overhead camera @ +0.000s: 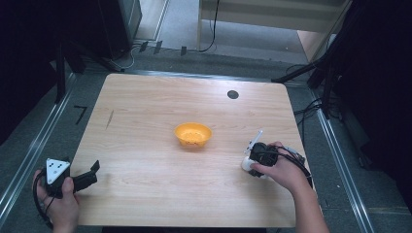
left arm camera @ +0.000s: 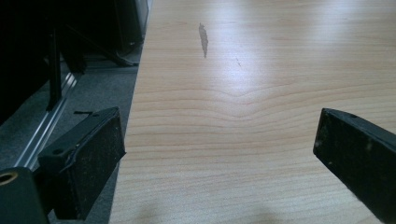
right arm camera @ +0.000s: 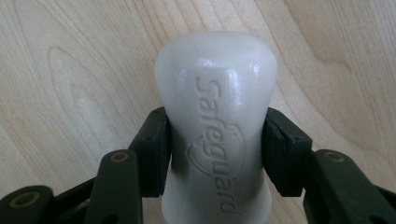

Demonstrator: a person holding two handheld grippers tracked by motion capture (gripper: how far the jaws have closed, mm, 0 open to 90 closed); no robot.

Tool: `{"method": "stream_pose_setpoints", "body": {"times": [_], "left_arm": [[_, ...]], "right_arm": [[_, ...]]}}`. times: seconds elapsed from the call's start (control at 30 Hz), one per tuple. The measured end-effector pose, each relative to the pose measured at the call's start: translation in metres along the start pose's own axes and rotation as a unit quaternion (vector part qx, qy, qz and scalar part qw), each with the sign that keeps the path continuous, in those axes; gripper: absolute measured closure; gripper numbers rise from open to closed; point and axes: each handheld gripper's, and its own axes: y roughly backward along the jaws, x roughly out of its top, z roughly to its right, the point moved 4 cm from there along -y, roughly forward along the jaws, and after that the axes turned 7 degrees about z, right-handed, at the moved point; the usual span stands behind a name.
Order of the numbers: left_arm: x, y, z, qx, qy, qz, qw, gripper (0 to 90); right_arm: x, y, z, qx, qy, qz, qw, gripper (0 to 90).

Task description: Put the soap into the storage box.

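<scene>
A white soap bar [right arm camera: 217, 107] embossed "Safeguard" sits between the two black jaws of my right gripper [right arm camera: 215, 149], which is shut on its sides. From above, that gripper [overhead camera: 253, 160] holds the soap bar [overhead camera: 246, 164] low over the table near the right edge. An orange bowl [overhead camera: 193, 134] stands in the middle of the wooden table [overhead camera: 145, 107], left of the soap and apart from it. My left gripper [overhead camera: 92, 174] rests at the table's front left corner, open. Its jaws [left arm camera: 219, 135] are spread wide with only bare wood between them.
A round black spot [overhead camera: 232, 94] marks the far side of the table, and a dark streak [overhead camera: 110, 119] the left side. Beyond the left edge lie grey floor and a metal rail [overhead camera: 34, 145]. Dark stands and cables crowd the right side [overhead camera: 320, 97].
</scene>
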Motion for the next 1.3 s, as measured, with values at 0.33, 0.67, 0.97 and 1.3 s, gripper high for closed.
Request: {"method": "stream_pose_setpoints", "body": {"times": [0.33,0.67,0.97,1.3], "left_arm": [[0.000,0.000,0.001,0.003,-0.002,0.000,1.0000,2.3],[0.000,0.000,-0.001,0.000,0.001,0.001,1.0000,2.3],[0.000,0.001,-0.001,0.001,0.005,0.002,1.0000,2.3],[0.000,0.000,-0.001,0.001,0.006,0.004,1.0000,2.3]], "right_arm": [[0.000,0.000,-0.002,0.003,0.005,-0.006,1.0000,50.8],[0.002,0.000,-0.001,0.002,0.009,-0.016,0.9998,51.1],[0.014,0.007,-0.004,0.006,0.023,0.011,0.9996,51.2],[0.040,0.020,-0.006,0.004,0.058,0.015,0.9982,51.2]]}}
